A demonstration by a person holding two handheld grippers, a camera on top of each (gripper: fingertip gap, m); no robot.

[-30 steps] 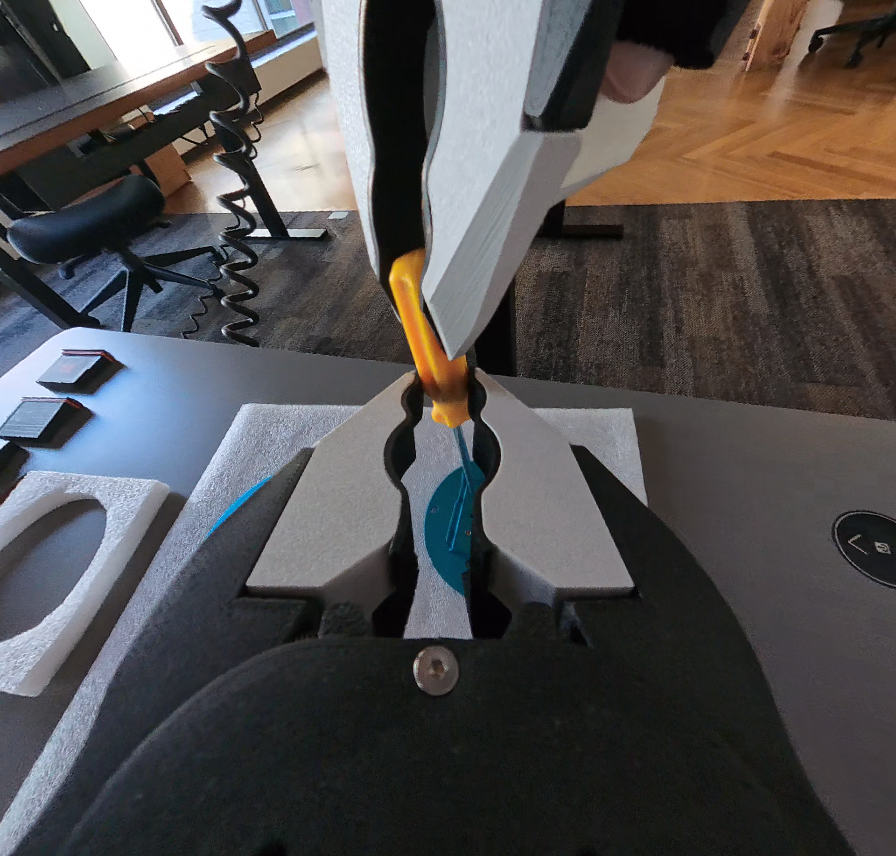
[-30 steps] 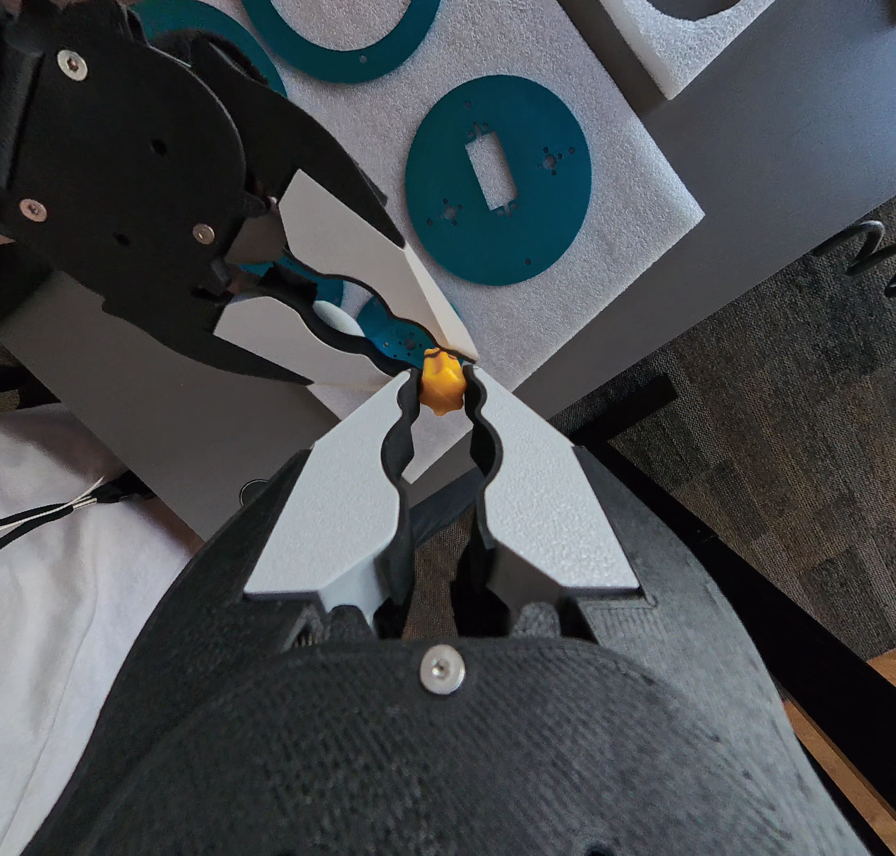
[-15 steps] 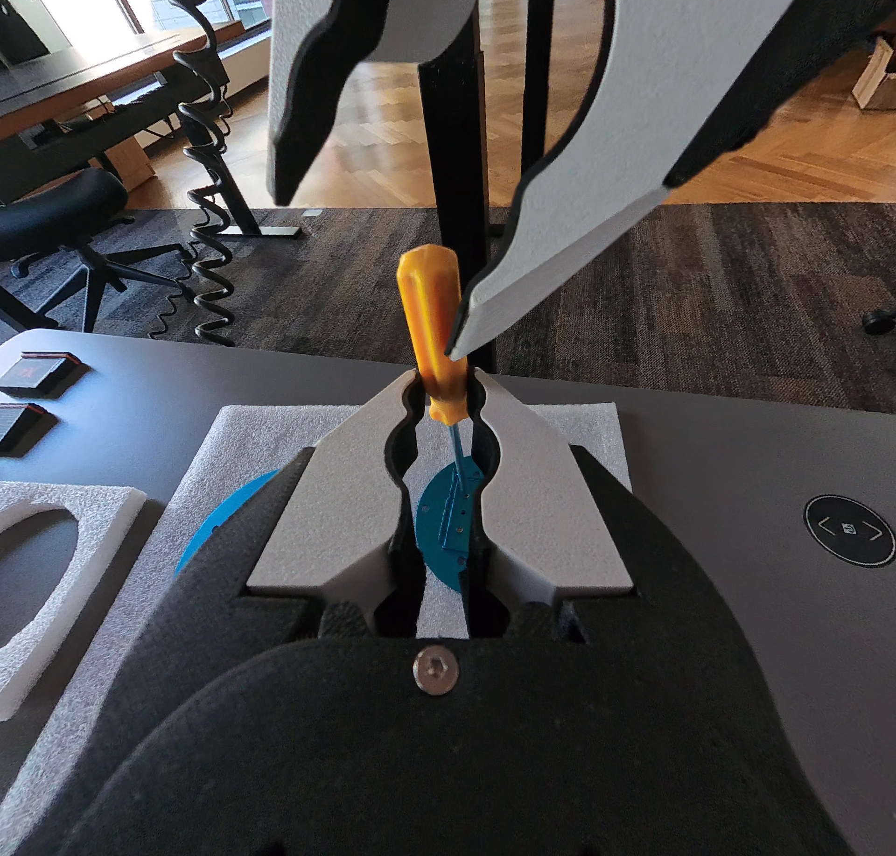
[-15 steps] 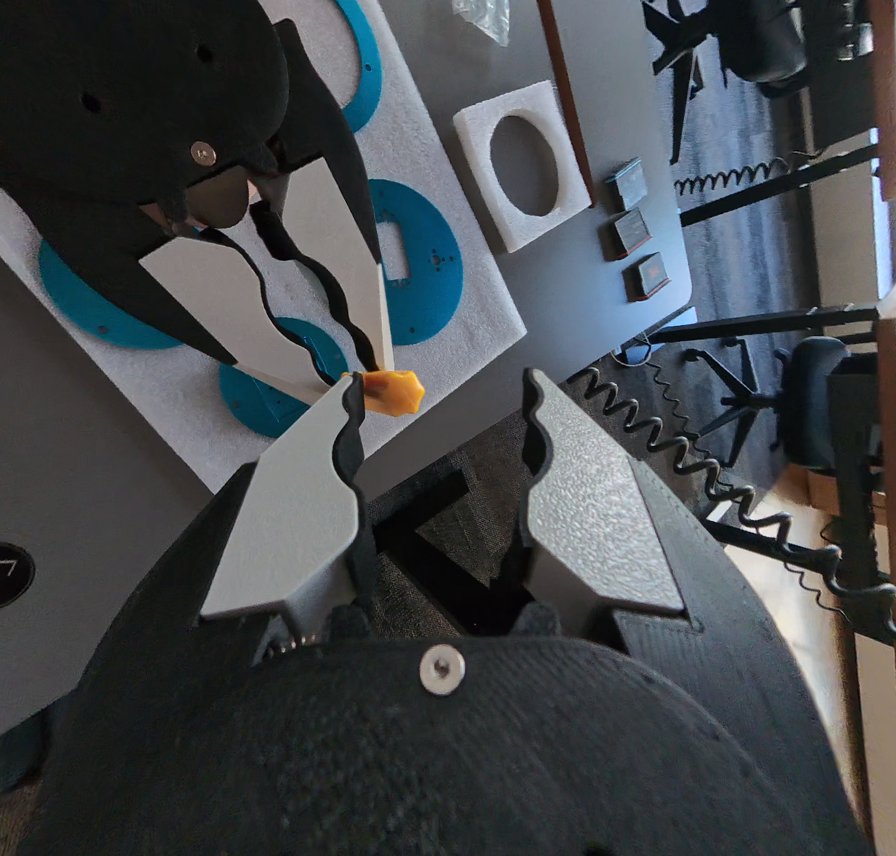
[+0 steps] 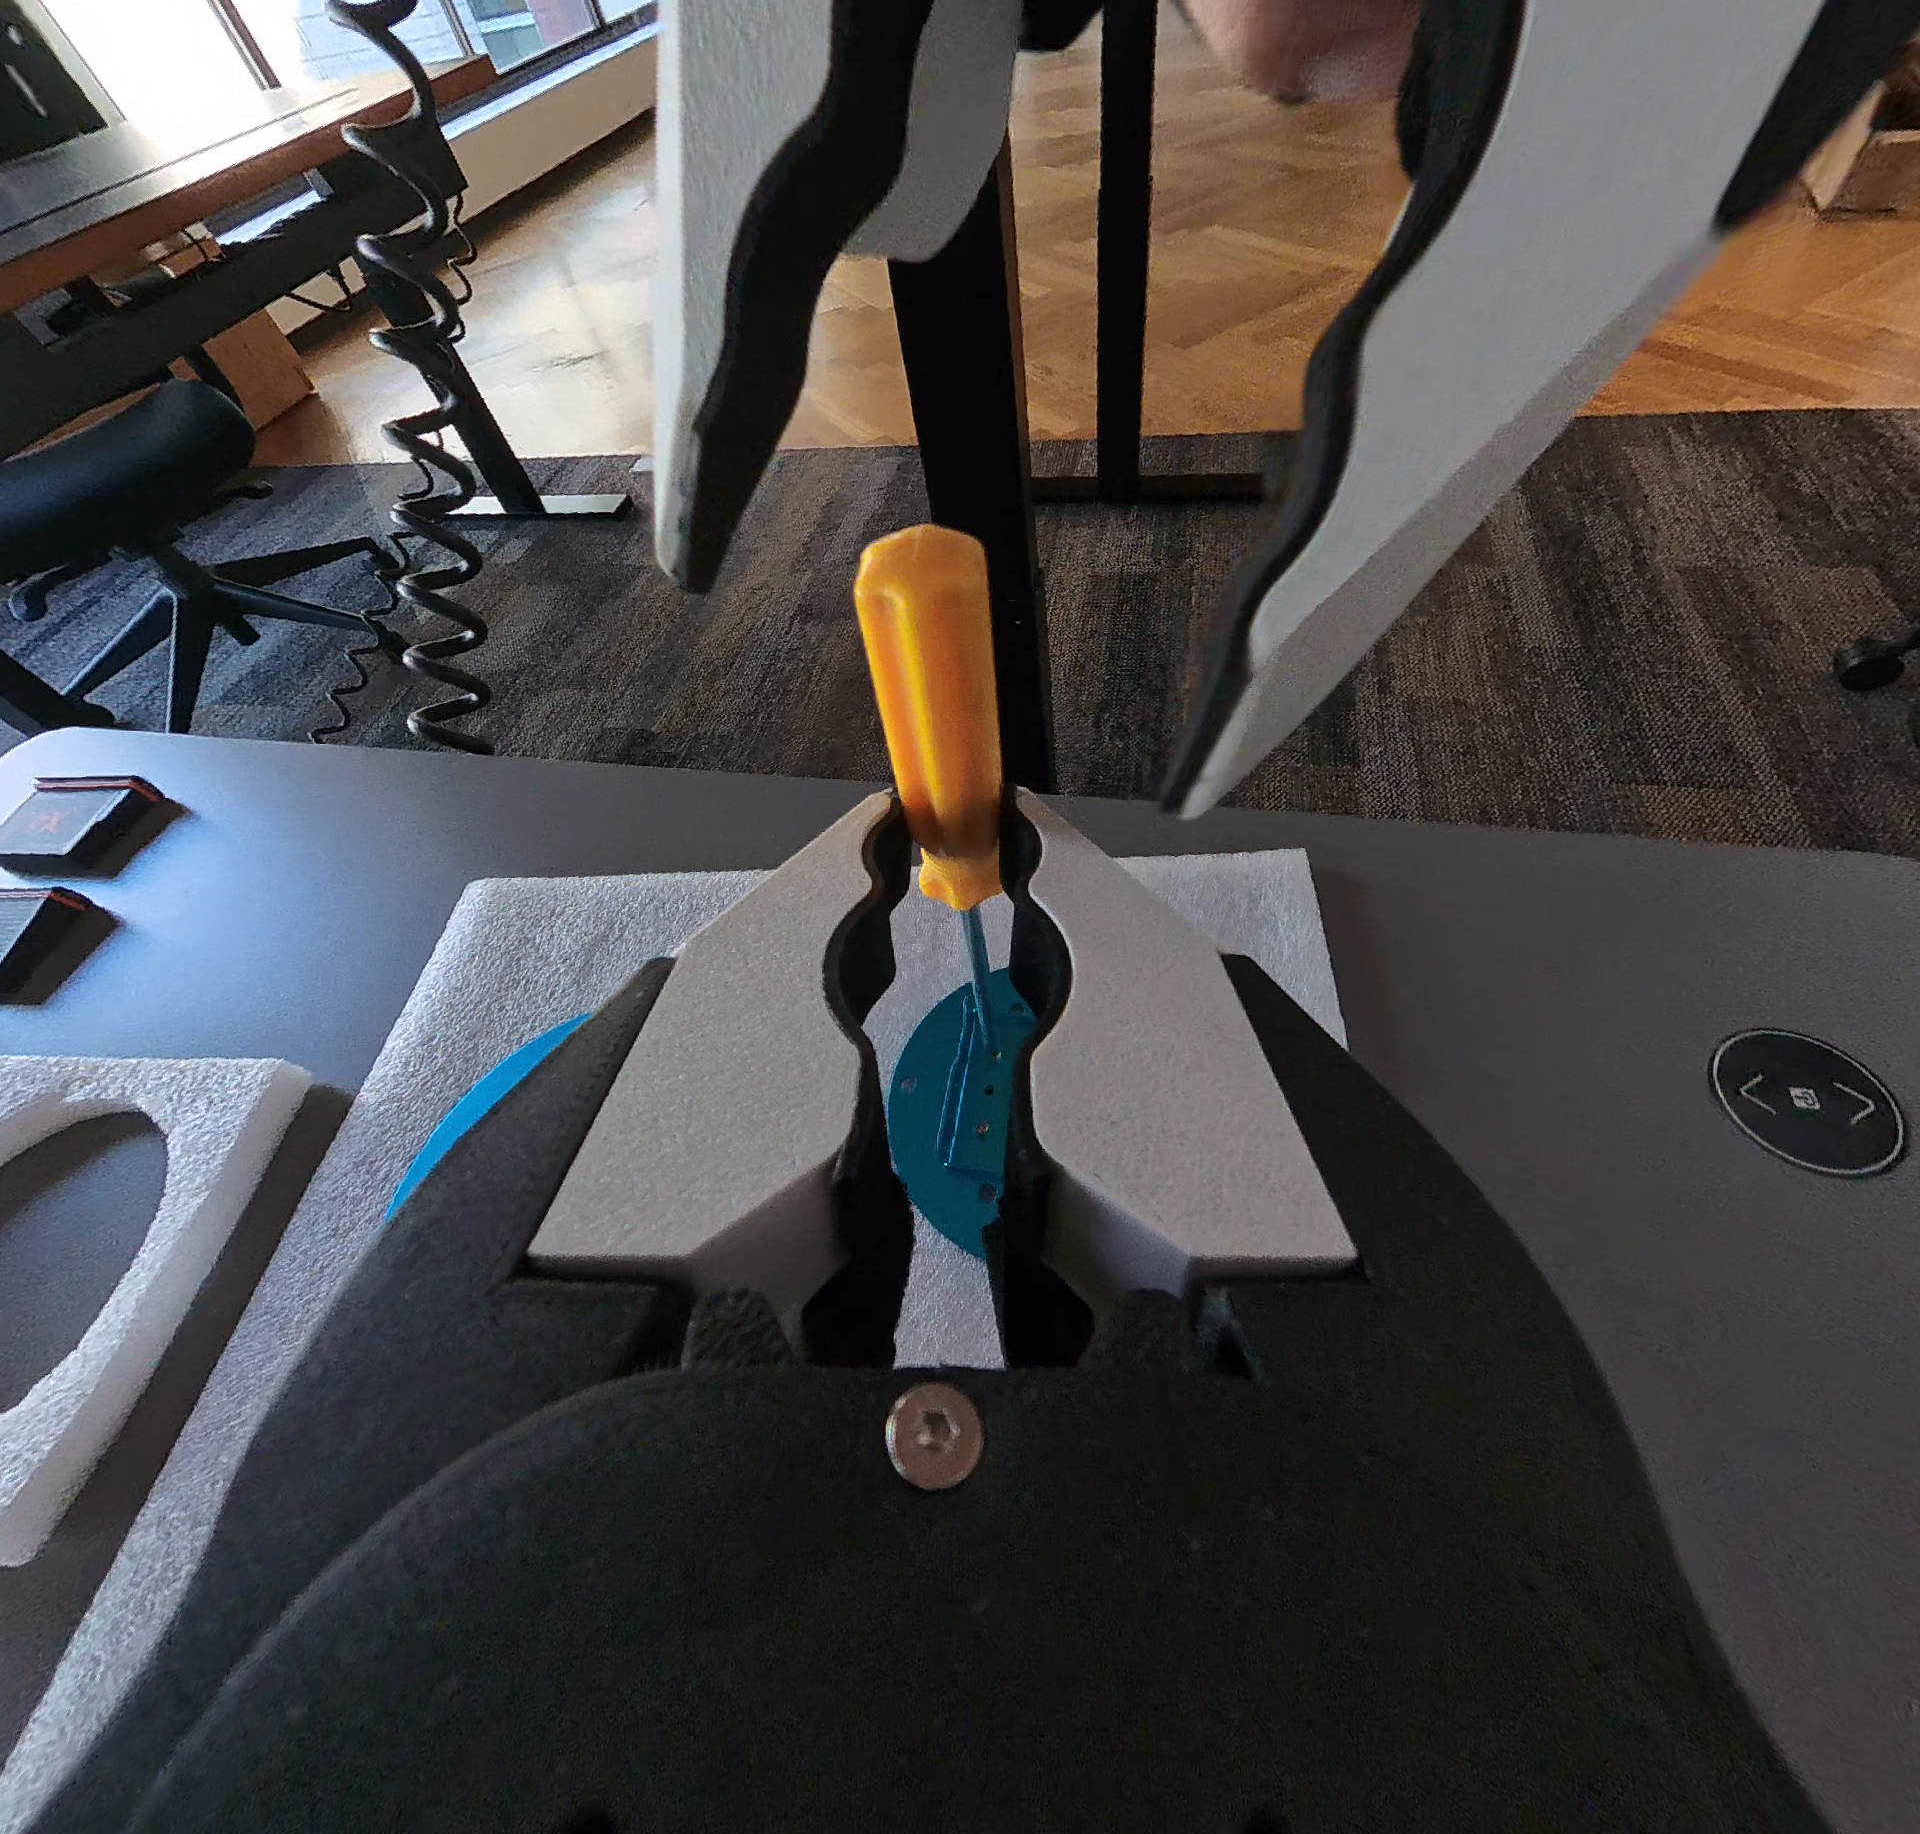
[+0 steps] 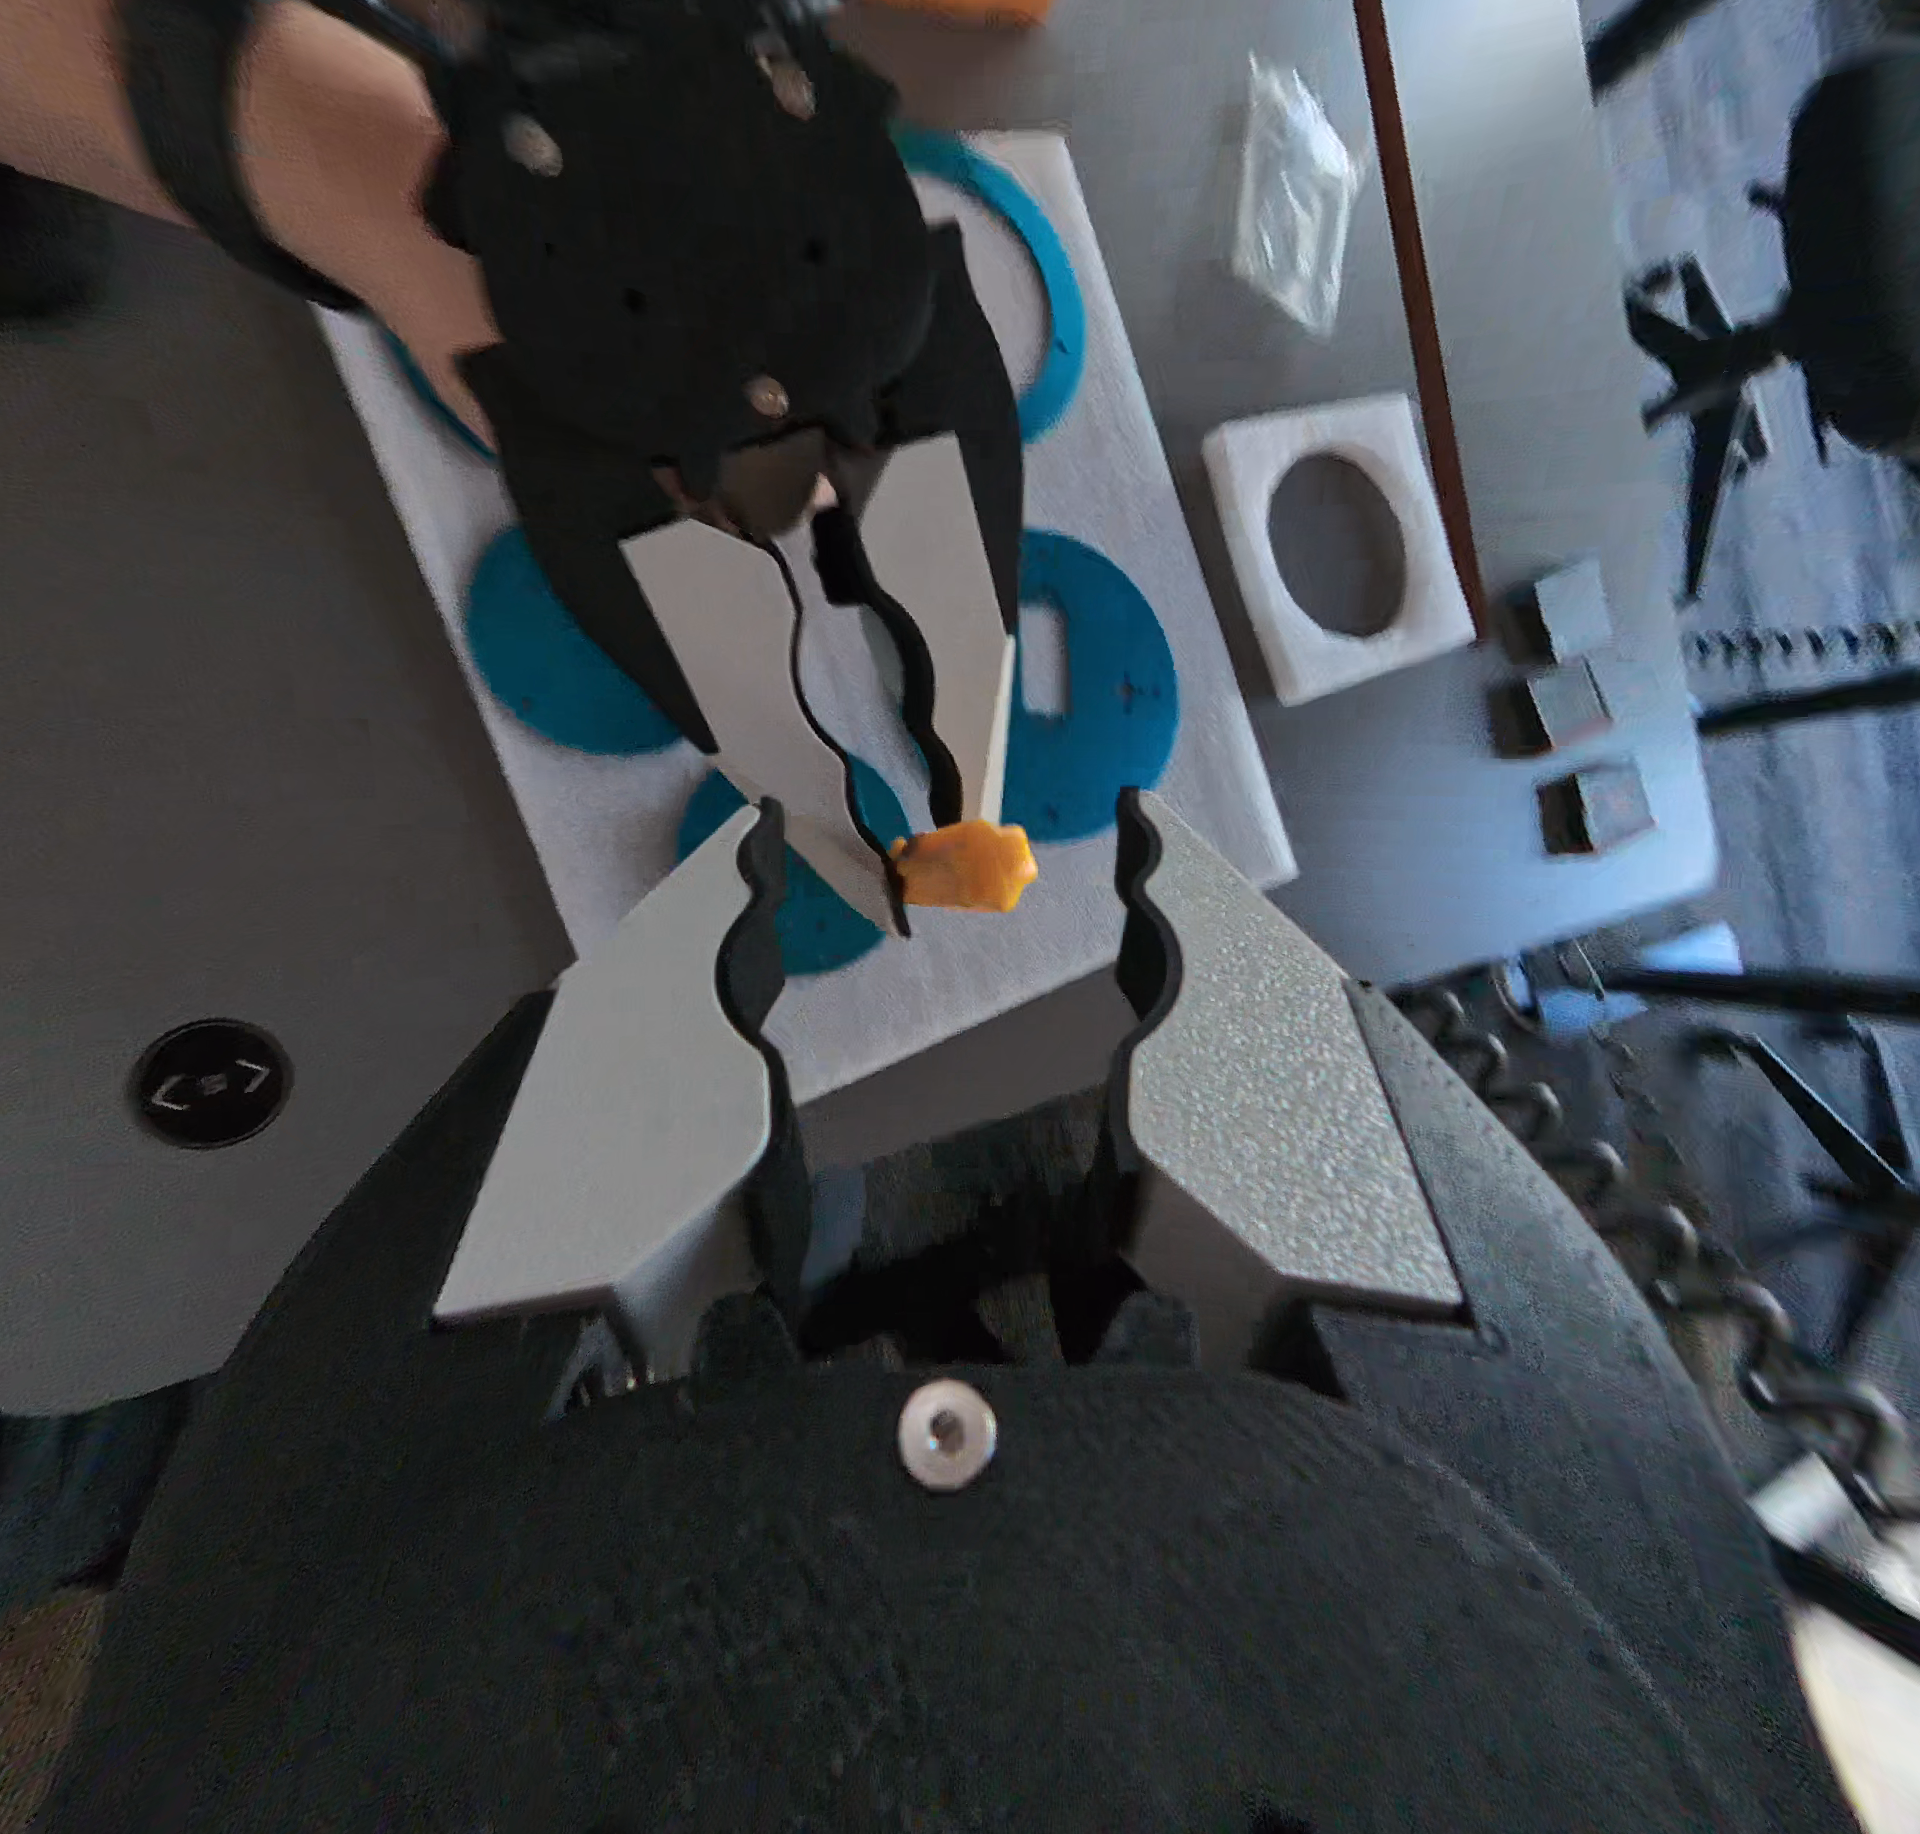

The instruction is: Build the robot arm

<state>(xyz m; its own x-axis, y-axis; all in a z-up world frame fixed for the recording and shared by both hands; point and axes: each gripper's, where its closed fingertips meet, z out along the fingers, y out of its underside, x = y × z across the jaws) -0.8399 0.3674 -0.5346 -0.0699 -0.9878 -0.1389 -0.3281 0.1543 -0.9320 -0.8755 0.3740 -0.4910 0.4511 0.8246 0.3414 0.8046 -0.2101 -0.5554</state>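
My left gripper [image 5: 951, 834] is shut on the lower end of an orange-handled screwdriver [image 5: 930, 683] and holds it upright. The blade tip rests on a small blue disc with a bracket [image 5: 961, 1098] on a white foam sheet [image 5: 1226, 911]. My right gripper [image 6: 948, 808] is open and empty, its fingers [image 5: 1340, 558] spread on either side above the handle without touching it. In the right wrist view the handle's top [image 6: 966, 865] shows between the left gripper's fingers [image 6: 748, 662]. A hand holds the left gripper.
Blue discs [image 6: 561, 662] [image 6: 1101, 704] and a blue ring [image 6: 1055, 298] lie on the foam sheet [image 6: 1039, 963]. A foam square with a round hole [image 6: 1340, 548], small black blocks [image 6: 1558, 704], a clear bag [image 6: 1294, 215] and a round black inset [image 5: 1803, 1104] are on the grey table. An office chair [image 5: 114, 475] stands beyond the edge. There is about 5 cm between the tips of the two grippers. The round black inset [image 5: 1803, 1104] is about 20 cm from both grippers' fingertips.
My right gripper opened, let go of the screwdriver handle and drew back above it. My left gripper kept its hold and the screwdriver stands more upright.
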